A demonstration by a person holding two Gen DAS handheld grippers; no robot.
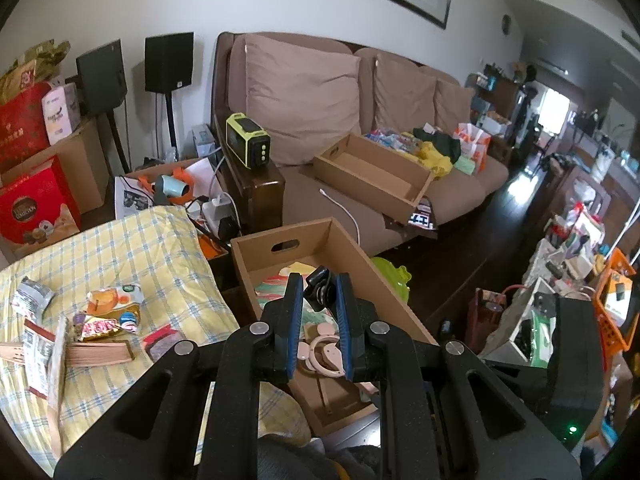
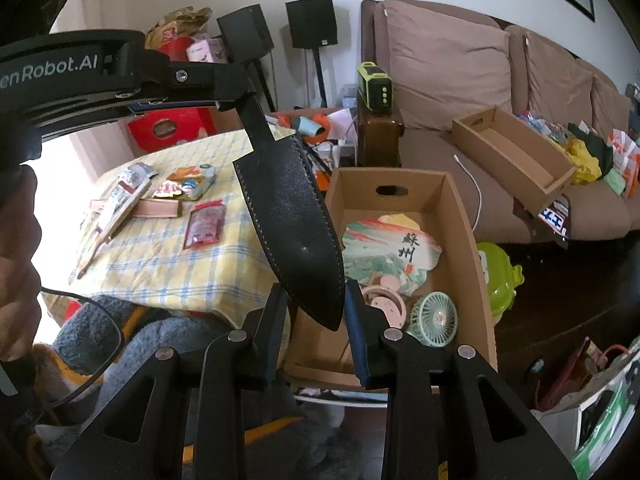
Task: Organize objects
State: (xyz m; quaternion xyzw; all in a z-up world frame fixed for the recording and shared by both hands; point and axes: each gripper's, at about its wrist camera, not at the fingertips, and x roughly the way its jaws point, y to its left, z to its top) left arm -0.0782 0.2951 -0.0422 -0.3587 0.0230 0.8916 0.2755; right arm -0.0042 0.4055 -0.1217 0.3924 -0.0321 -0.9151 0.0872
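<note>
The black sheathed knife [image 2: 292, 220] hangs over the near cardboard box [image 2: 468, 232], handle pinched in the left gripper [image 1: 319, 292], tip pinched in the right gripper [image 2: 316, 316]. The fan [image 2: 434, 318] is already boxed; snack packets [image 1: 108, 316] beside the box wait. Only the right view shows the sheath.

Box [image 2: 468, 216] right of table [image 2: 168, 264]; fan [image 2: 434, 318] in box.

Both wrist cameras look steeply down along their jaws, close over the box [image 1: 344, 248] [image 2: 460, 216]; each view also takes in the desk [image 1: 132, 248] [image 2: 168, 252] and sofa [image 1: 320, 184] [image 2: 440, 152].
</note>
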